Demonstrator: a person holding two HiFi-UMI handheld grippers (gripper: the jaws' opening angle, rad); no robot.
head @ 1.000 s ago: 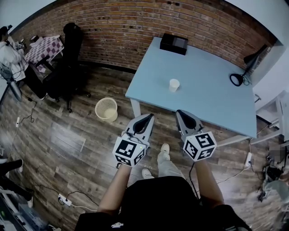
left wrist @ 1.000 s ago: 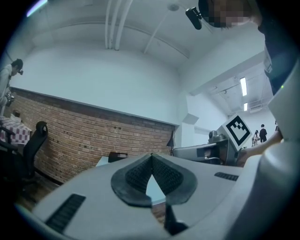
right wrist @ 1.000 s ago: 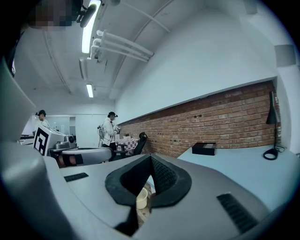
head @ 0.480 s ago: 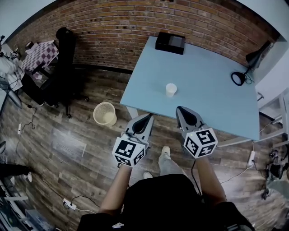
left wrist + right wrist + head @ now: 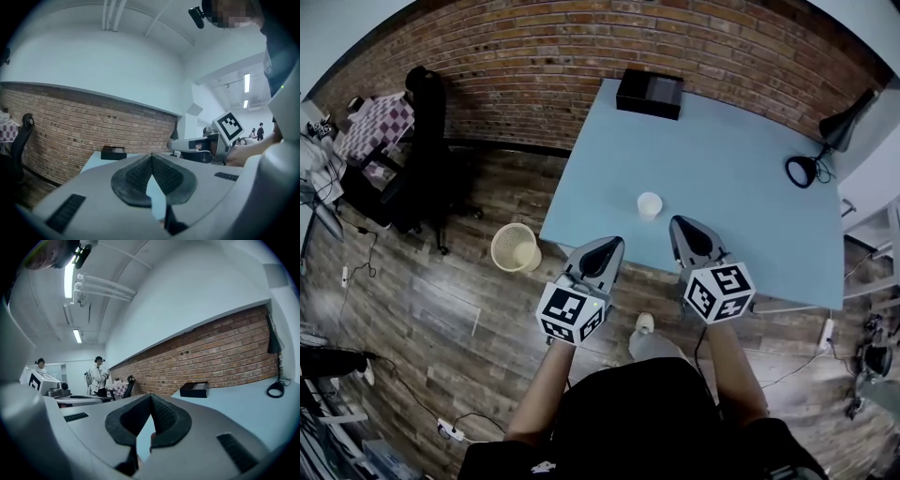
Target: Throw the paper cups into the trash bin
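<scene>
Well, I count one cup [image 5: 649, 204] on the tabletop [image 5: 750, 122]: small, white paper, upright with its mouth up. It stands close to the near edge, nearer the left edge than the right, with bare blue surface on every side of it.

My left tongs [image 5: 608, 246] are pressed together pad to pad, tip over the near edge close to the near-left corner. My right tongs [image 5: 681, 223] are together too, tip just short of the cup and slightly to its right, not touching it. Each gripper view shows its ribbed pads meeting in a single line.

One bin [image 5: 515, 248], a round pale mesh basket with an open top, sits on the floor [image 5: 441, 300] just left of the near-left corner. Open wood planks lie between it and the tabletop's leg.

At the far edge I see one black box [image 5: 650, 94], and at the right edge one black lamp [image 5: 825, 150] with its round base. Both are well apart from the cup. A dark chair [image 5: 422, 141] stands by the brick wall, beyond the bin.
</scene>
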